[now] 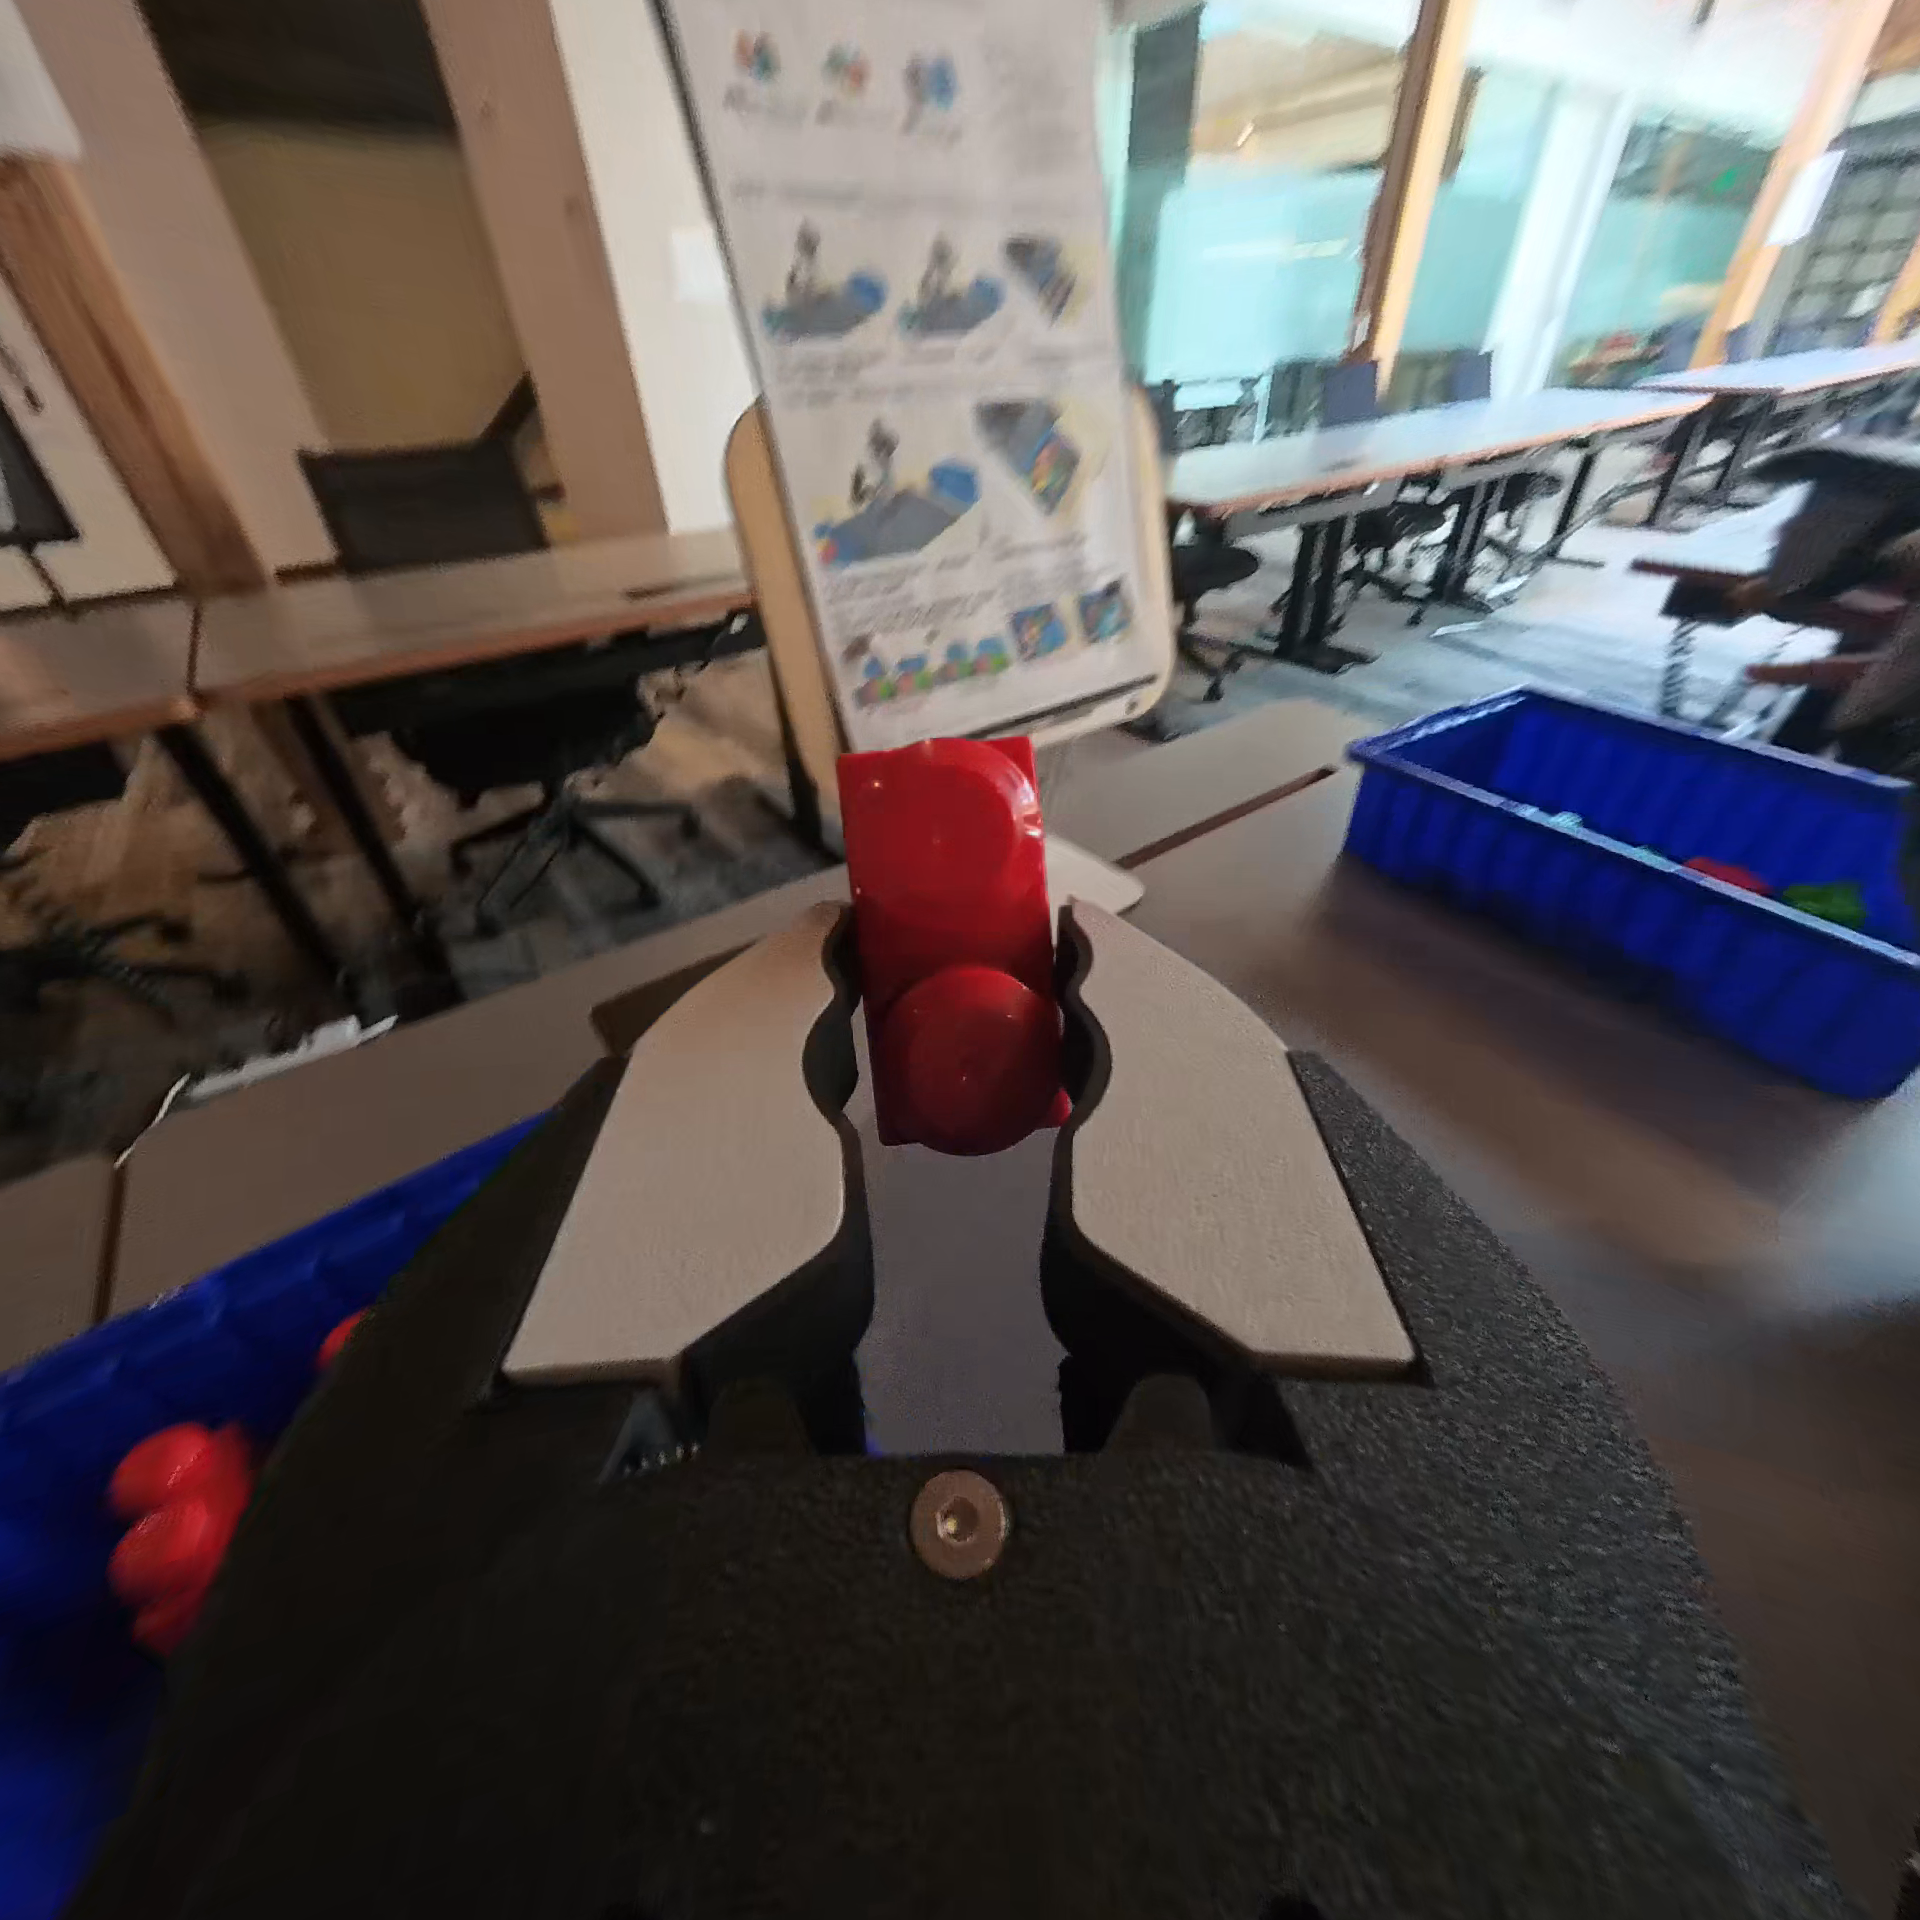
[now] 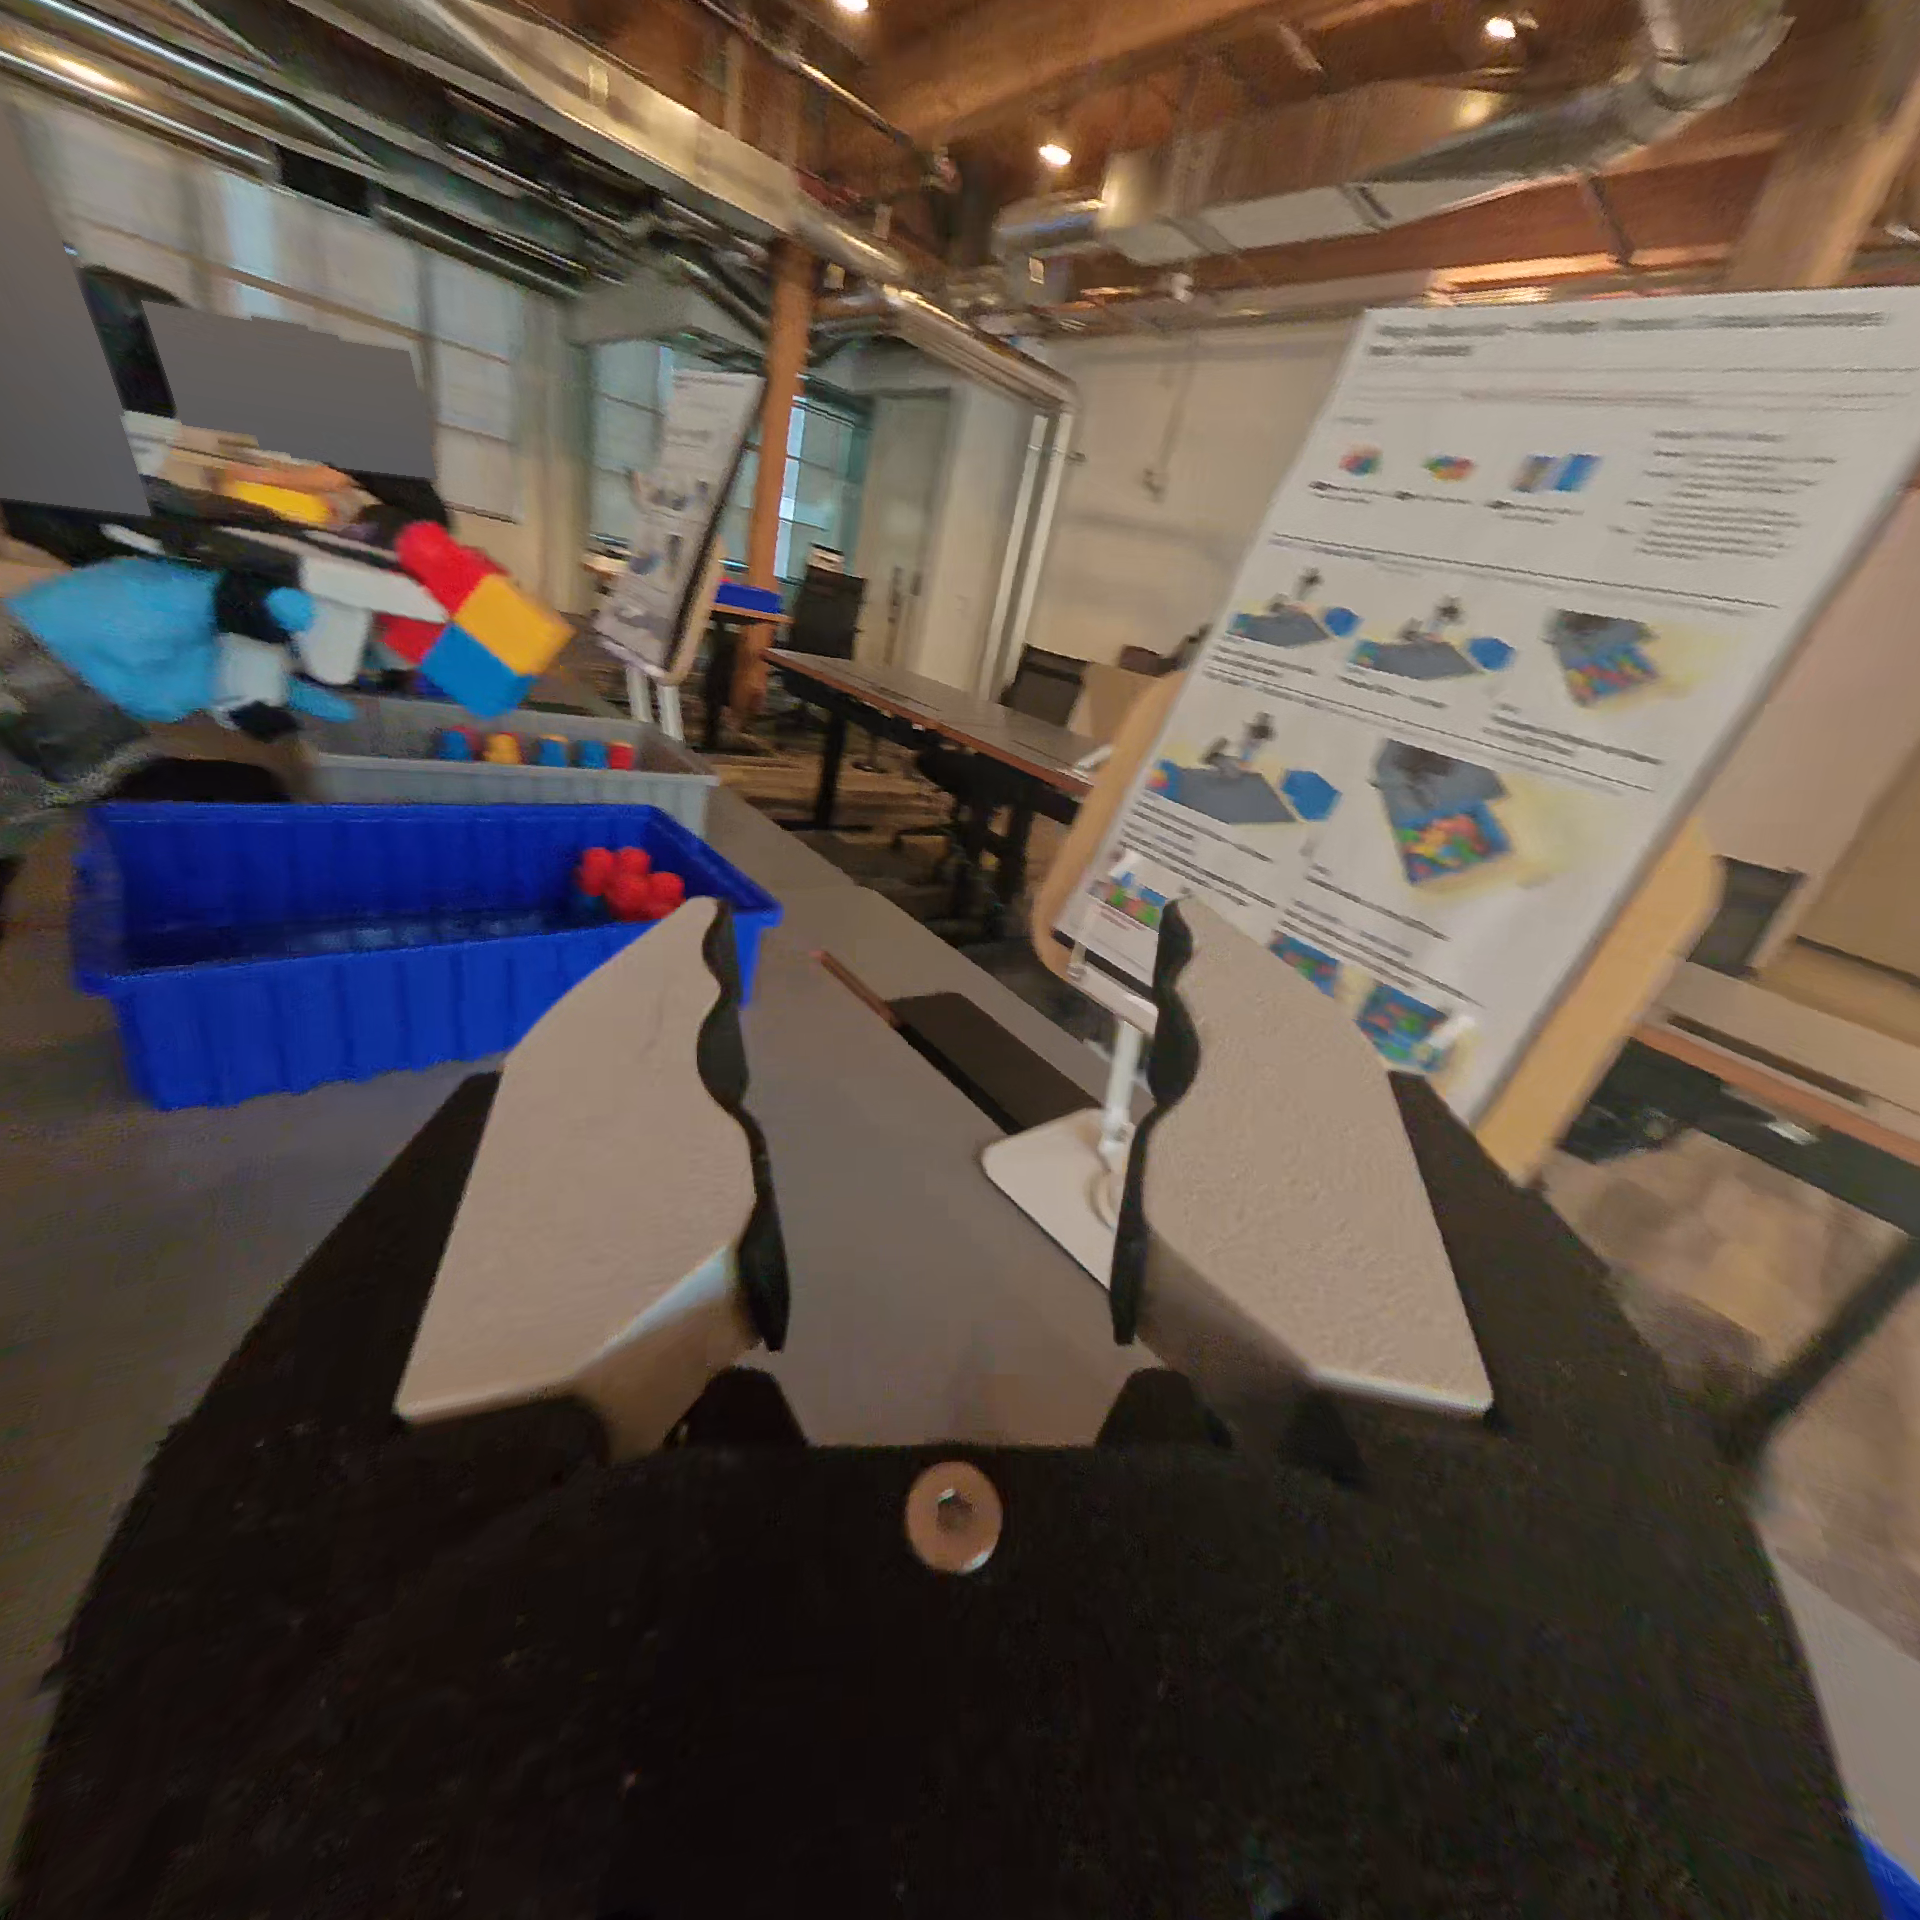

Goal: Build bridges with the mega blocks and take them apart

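Observation:
My left gripper (image 1: 954,920) is shut on a red mega block (image 1: 940,862) with two round studs facing the camera, held up above the table. In the right wrist view this gripper (image 2: 410,603) shows far left in a blue-gloved hand, and the red block is part of a cluster with a yellow and a blue block (image 2: 488,634). My right gripper (image 2: 945,920) is open and empty above the dark table (image 2: 883,1091).
A blue bin (image 1: 1621,883) with red and green blocks stands at the right. Another blue bin (image 1: 156,1382) with red blocks lies low left; it also shows in the right wrist view (image 2: 312,997), with a grey bin (image 2: 499,774) of blocks behind it. A poster on a stand (image 2: 1507,675) is ahead. One gripper's finger ends stand about 40 cm off the other's.

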The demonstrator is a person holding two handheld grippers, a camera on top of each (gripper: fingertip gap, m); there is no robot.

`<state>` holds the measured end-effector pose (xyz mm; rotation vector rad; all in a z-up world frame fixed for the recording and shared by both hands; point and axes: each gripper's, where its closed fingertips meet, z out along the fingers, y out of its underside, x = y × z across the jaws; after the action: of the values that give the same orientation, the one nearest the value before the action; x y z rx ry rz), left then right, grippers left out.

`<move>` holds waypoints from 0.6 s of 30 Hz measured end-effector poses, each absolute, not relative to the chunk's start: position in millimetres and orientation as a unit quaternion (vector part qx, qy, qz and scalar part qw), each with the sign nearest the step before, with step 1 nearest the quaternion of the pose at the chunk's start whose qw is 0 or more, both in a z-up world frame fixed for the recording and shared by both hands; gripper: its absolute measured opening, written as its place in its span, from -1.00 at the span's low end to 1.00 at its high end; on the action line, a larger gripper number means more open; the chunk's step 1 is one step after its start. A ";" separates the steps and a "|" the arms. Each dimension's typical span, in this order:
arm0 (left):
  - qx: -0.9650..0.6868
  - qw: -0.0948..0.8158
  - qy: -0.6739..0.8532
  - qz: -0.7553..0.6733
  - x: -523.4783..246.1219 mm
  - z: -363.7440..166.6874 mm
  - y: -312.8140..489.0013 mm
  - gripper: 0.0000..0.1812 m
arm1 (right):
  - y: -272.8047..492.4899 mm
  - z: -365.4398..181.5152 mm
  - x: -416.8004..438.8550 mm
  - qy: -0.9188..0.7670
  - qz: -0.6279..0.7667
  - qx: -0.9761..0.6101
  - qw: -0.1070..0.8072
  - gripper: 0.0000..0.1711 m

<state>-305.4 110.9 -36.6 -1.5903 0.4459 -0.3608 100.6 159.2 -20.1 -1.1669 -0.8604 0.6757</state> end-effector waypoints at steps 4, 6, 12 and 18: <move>-0.655 0.691 0.229 -0.202 -268.8 -12.4 89.6 -0.61 | 141.5 -19.1 61.5 -0.429 0.354 -0.491 0.670 -0.12; -0.638 0.699 0.241 -0.216 -253.9 -5.8 82.0 -0.61 | 133.5 -20.8 44.3 -0.449 0.372 -0.480 0.656 -0.12; -0.580 0.714 0.275 -0.278 -209.8 10.1 60.0 -0.61 | 104.6 -25.7 0.4 -0.500 0.433 -0.439 0.608 -0.08; -0.525 0.710 0.292 -0.368 -173.0 17.5 47.3 -0.61 | 75.2 -21.2 -29.6 -0.514 0.517 -0.388 0.564 -0.05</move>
<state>-173.0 47.3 17.5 -1.1639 0.6490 -0.8160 -29.6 75.2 -21.2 -0.9120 -1.2085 1.2176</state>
